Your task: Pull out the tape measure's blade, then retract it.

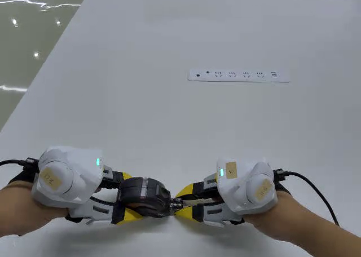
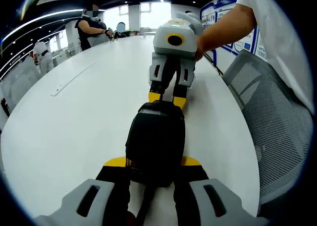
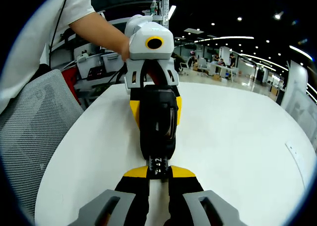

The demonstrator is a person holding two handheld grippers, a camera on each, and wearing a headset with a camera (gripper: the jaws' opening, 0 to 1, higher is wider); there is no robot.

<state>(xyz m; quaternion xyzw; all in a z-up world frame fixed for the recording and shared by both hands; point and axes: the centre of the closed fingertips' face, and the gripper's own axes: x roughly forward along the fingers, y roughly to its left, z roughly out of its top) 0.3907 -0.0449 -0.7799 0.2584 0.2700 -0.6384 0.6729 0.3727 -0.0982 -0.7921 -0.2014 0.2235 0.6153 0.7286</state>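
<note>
Though boxy, round-cornered matte black tape measure (image 1: 144, 196)

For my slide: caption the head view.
Left gripper holds black tape measure at white table; right gripper pinches its blade hook.

The left gripper (image 1: 128, 197) clasped the black tape measure (image 1: 145, 195) on the white table (image 1: 169, 116); the right gripper (image 1: 181, 202) pinched its end.

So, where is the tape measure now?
Head view, bottom centre of the table: the tape measure is held, case clamped in the left gripper, blade tip pinched by the right gripper.
</note>
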